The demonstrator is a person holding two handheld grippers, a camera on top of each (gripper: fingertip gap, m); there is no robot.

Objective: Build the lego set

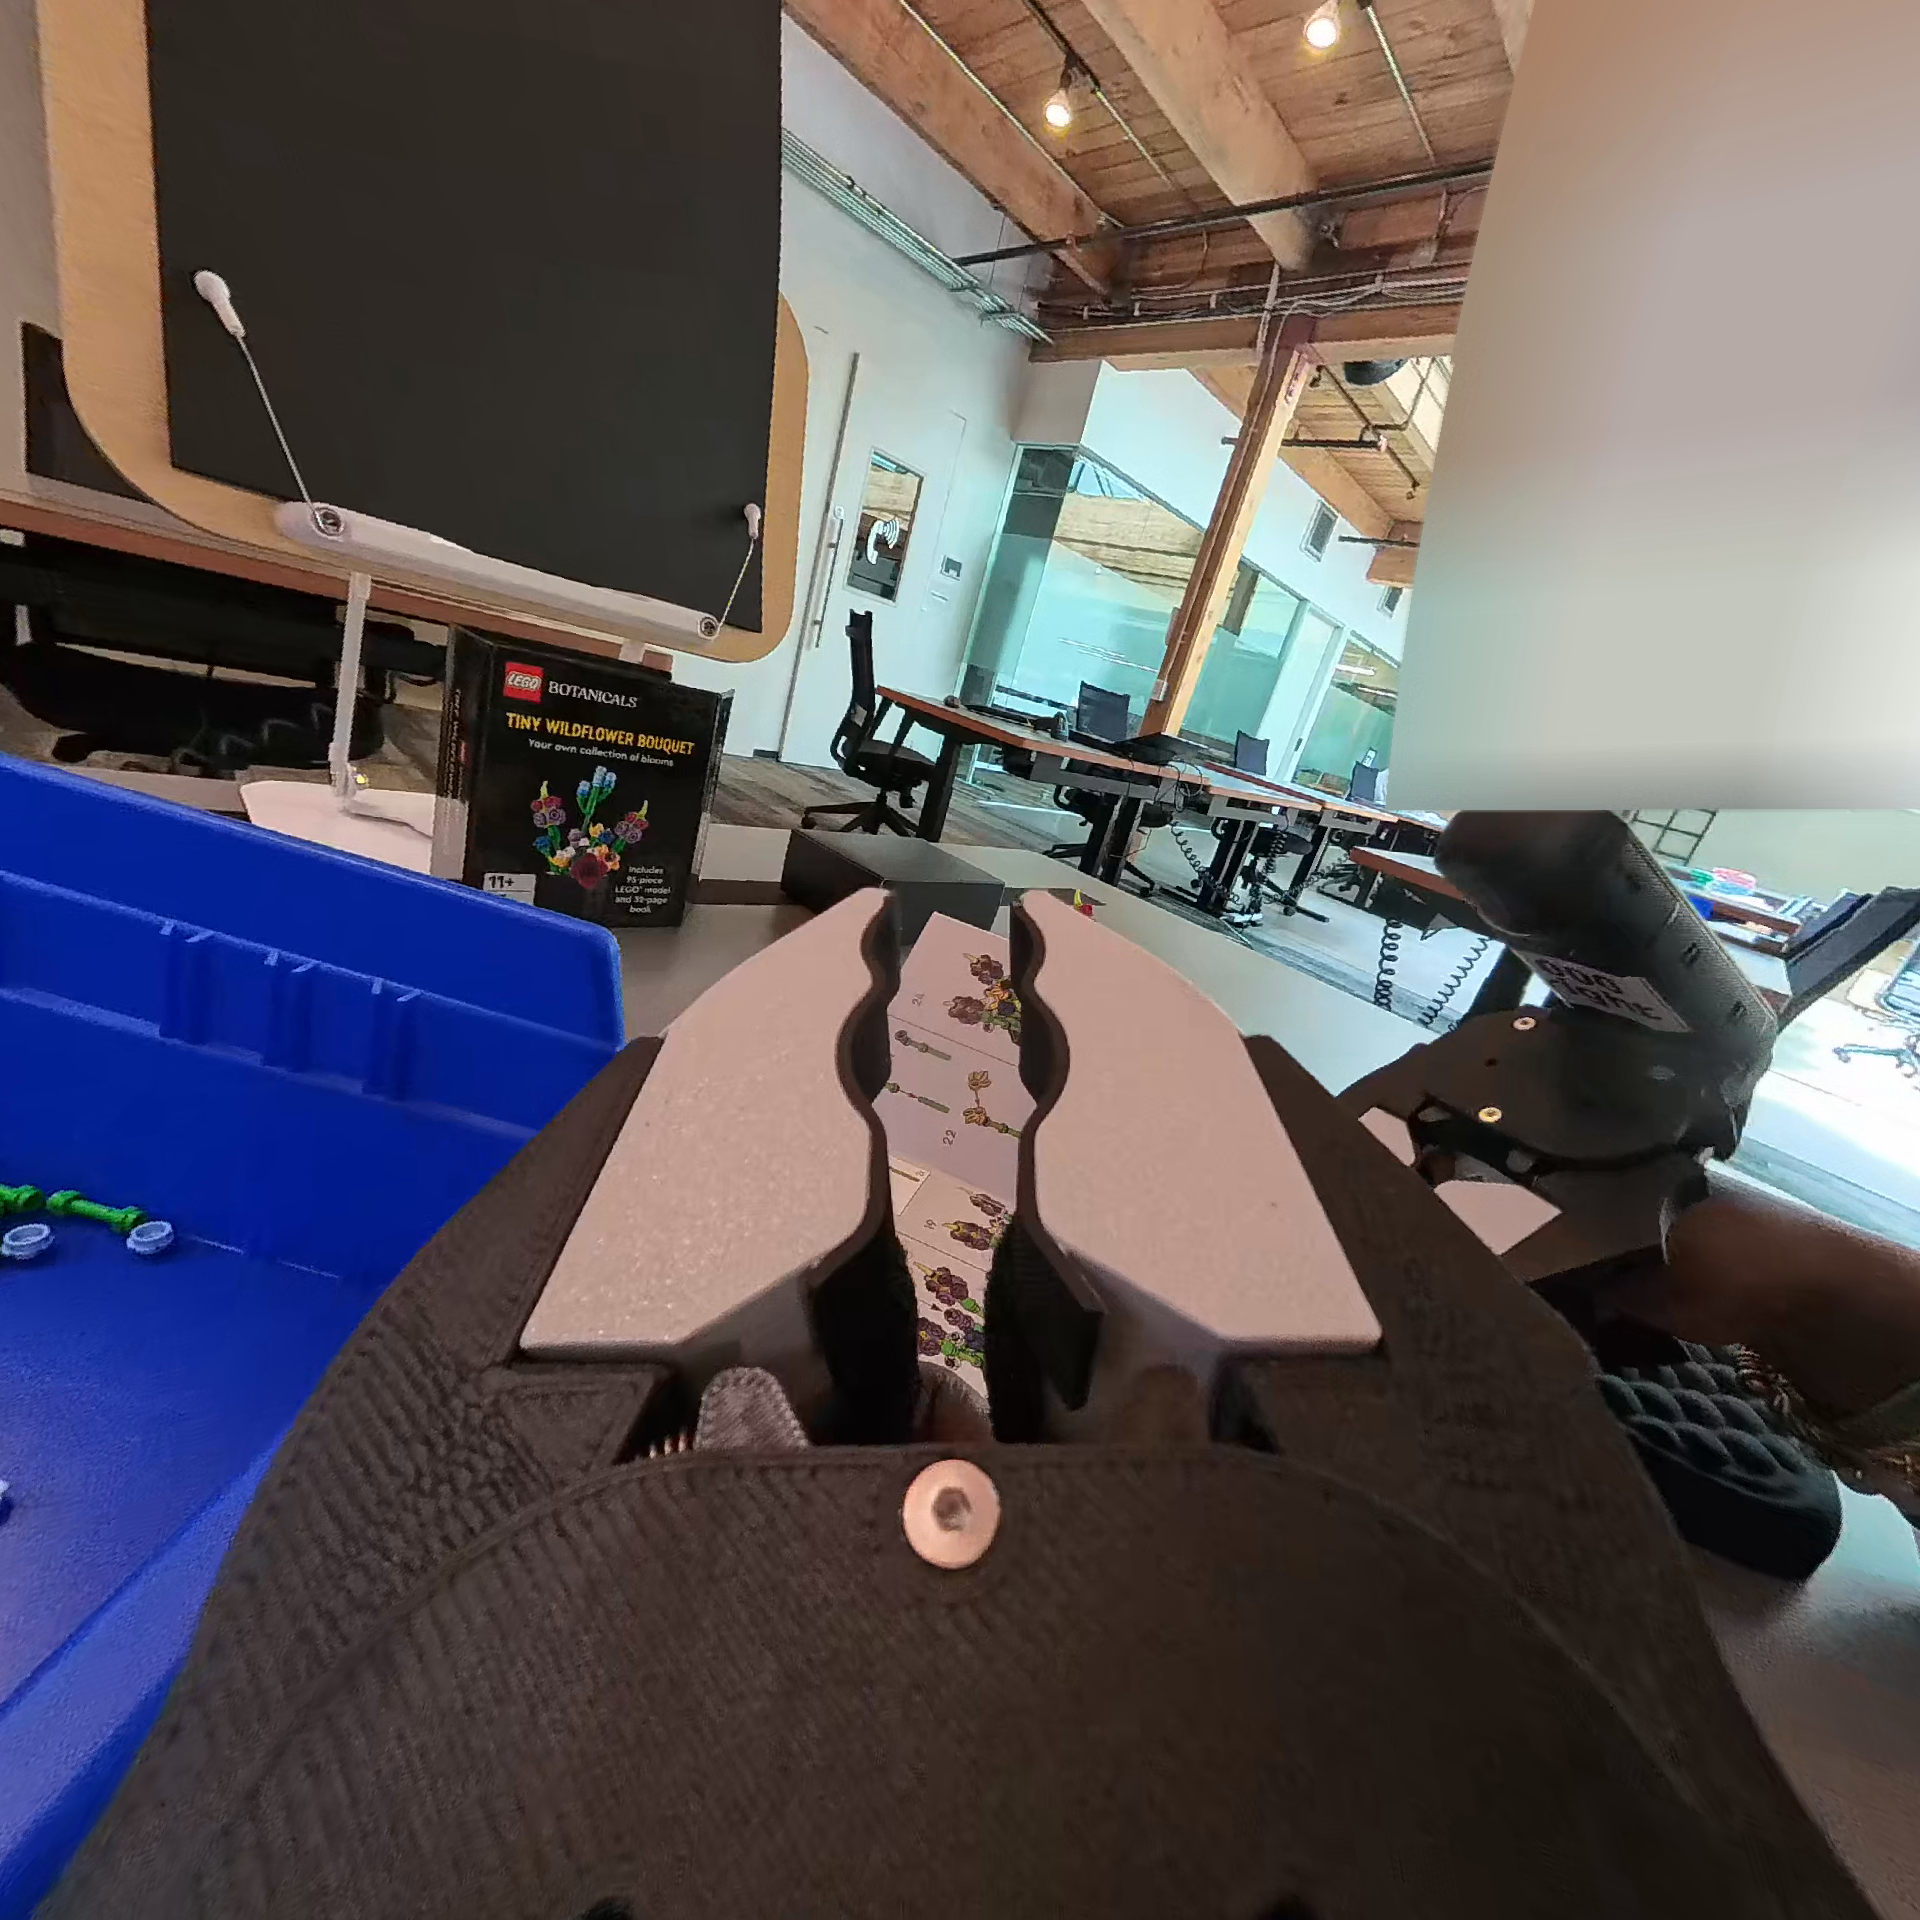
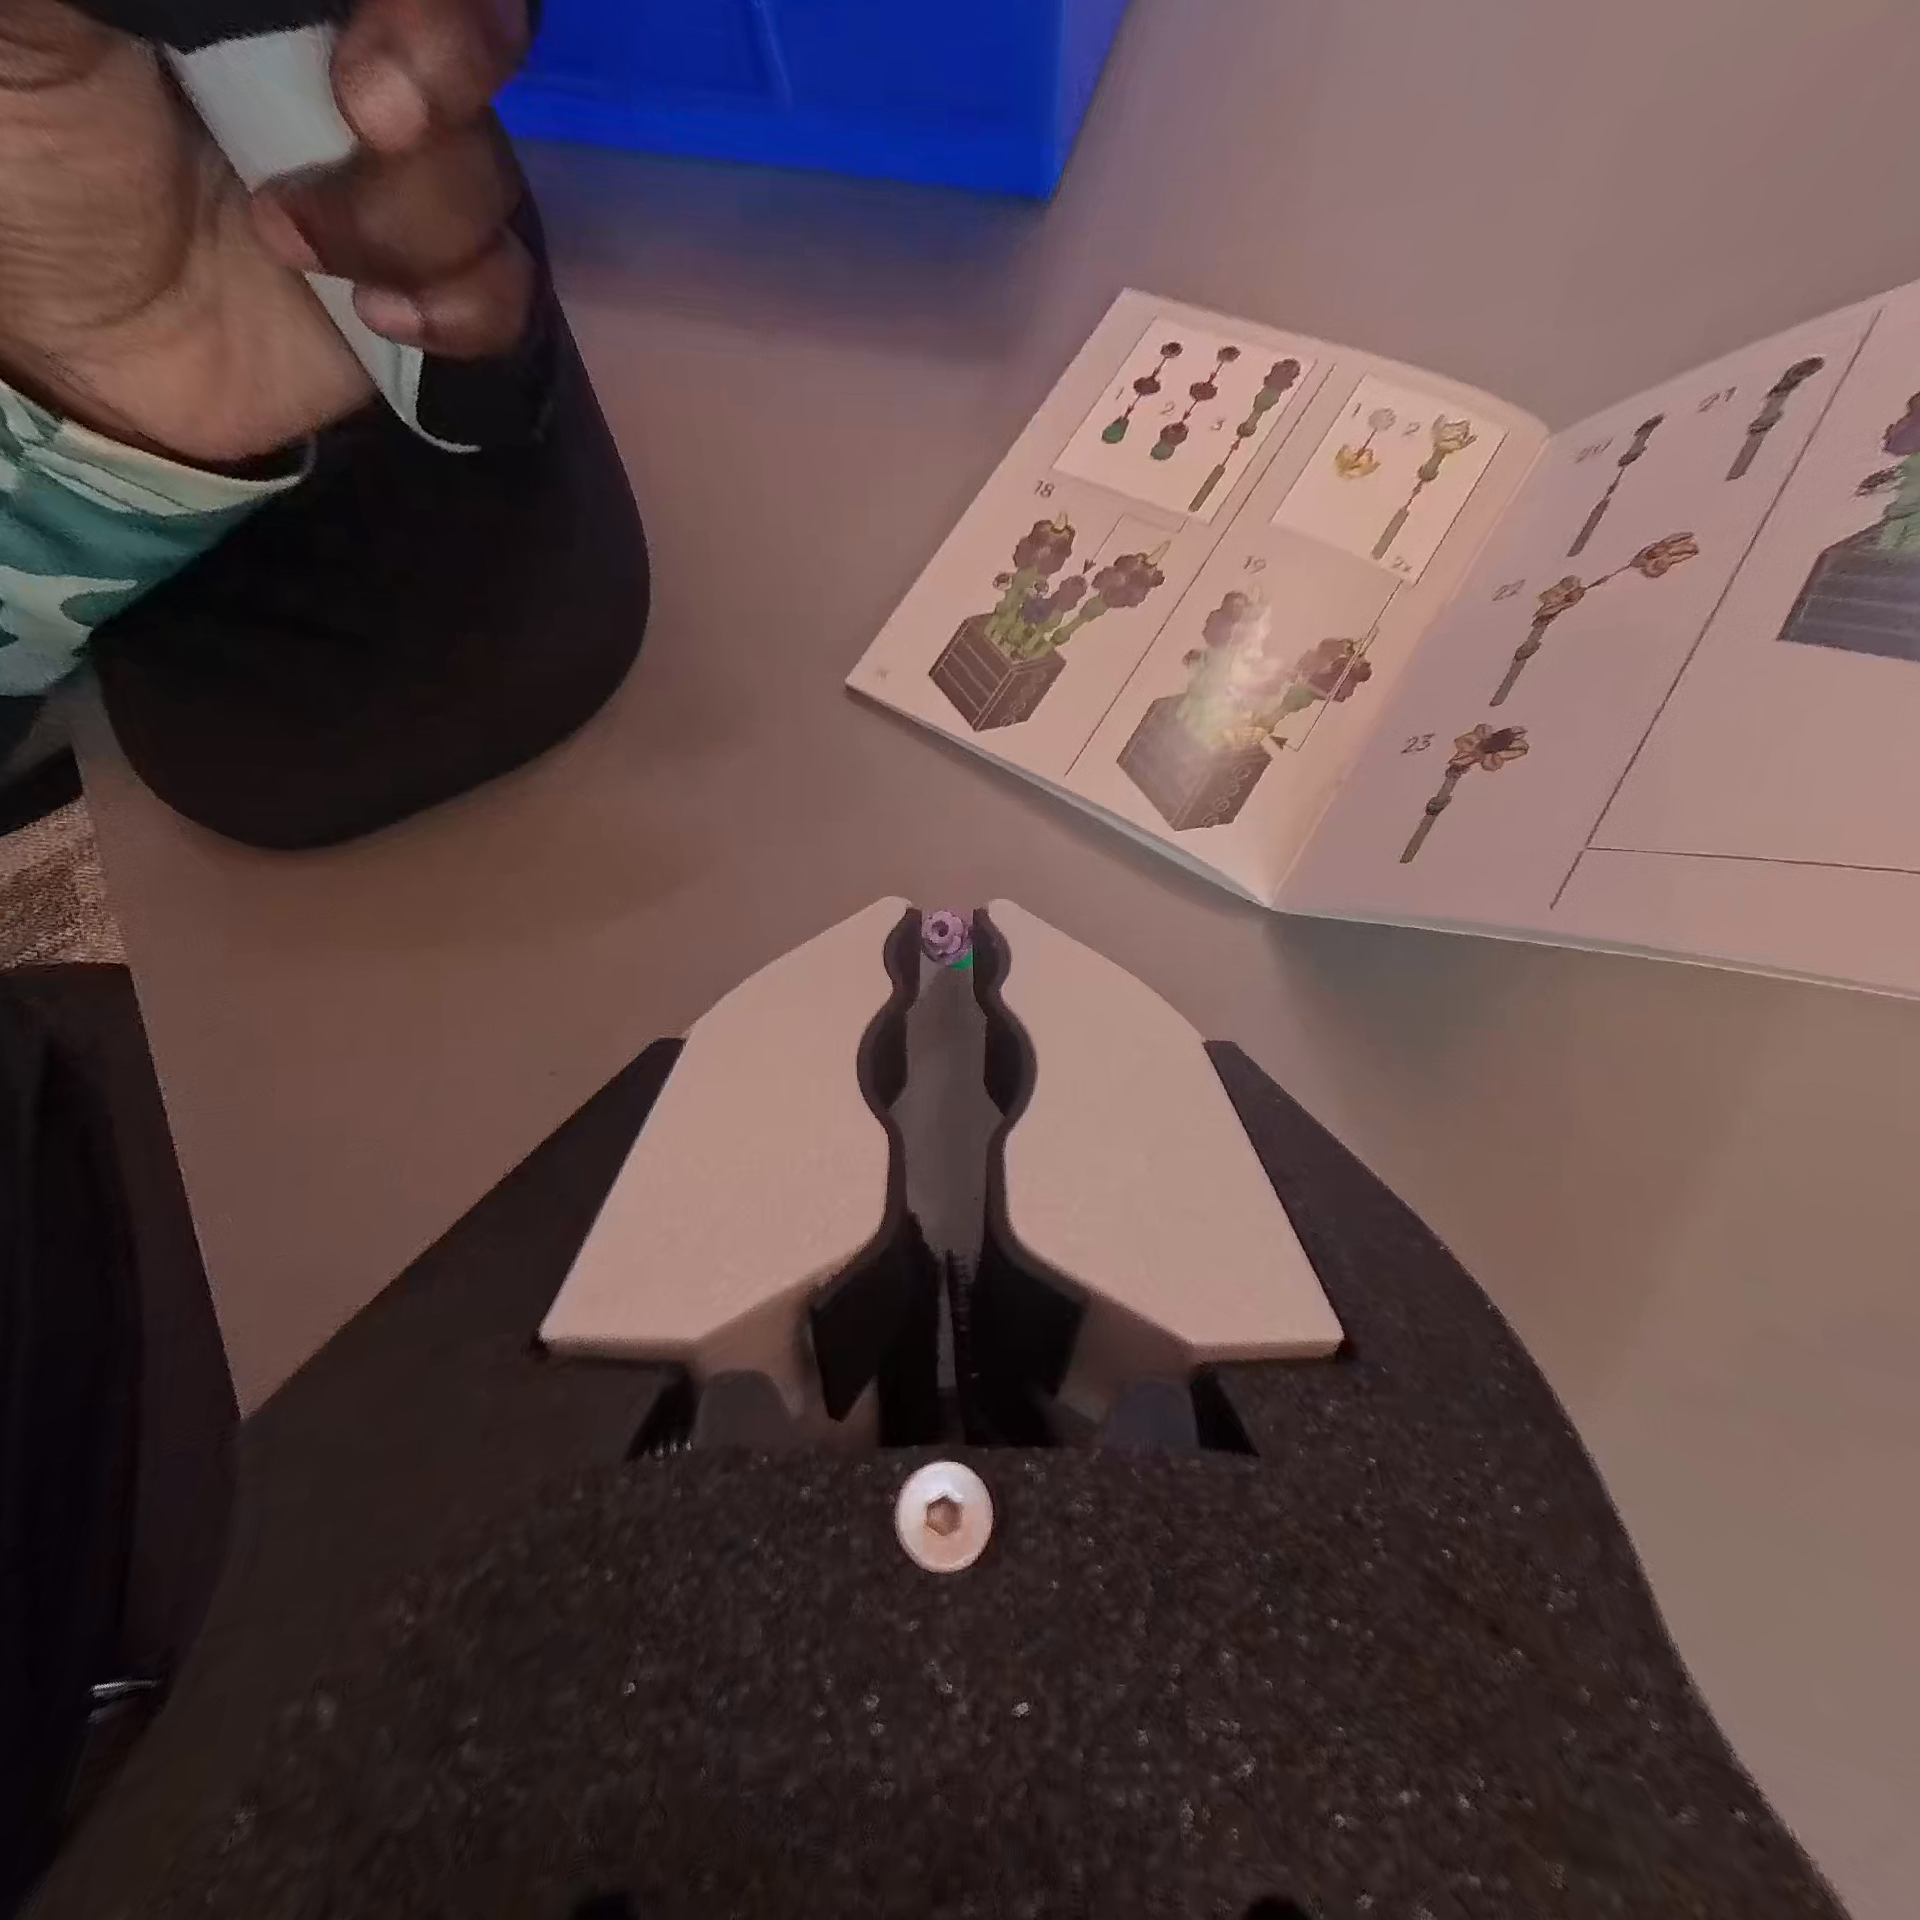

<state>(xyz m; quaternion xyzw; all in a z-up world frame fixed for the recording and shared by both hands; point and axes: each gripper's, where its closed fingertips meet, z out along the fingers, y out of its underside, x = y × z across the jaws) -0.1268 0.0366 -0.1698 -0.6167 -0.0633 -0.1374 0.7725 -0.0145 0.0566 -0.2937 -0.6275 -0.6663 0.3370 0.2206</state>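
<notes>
The right gripper [image 2: 943, 914] has its jaws drawn nearly together on a small lilac flower piece [image 2: 943, 932], pinched right at the fingertips with a sliver of green showing just beneath it, and it hovers over bare grey table [image 2: 727, 727] a little short of the open instruction booklet [image 2: 1382, 665]. The left gripper [image 1: 948, 914] holds nothing: its jaws stand slightly apart, a narrow gap through which the booklet's pages show, and it sits level above the table beside the blue bin [image 1: 312, 1039]. In that bin lie a green stem piece [image 1: 73, 1205] and a couple of pale blue round studs [image 1: 151, 1236]; the set's box [image 1: 592, 790] stands upright behind it. The person's hand [image 2: 208, 239] grips the left tool's handle, seen at the upper left of the right wrist view. This looks like a sub-assembly step for one flower stalk (the booklet lies open at pages of stem and blossom diagrams), with the blossom already picked up and its mate not yet in hand. The next move probably calls for the left gripper to fetch a stem from the bin and hold it steady, so the right one can press the blossom squarely onto its end without the tiny piece twisting out of the tips.
</notes>
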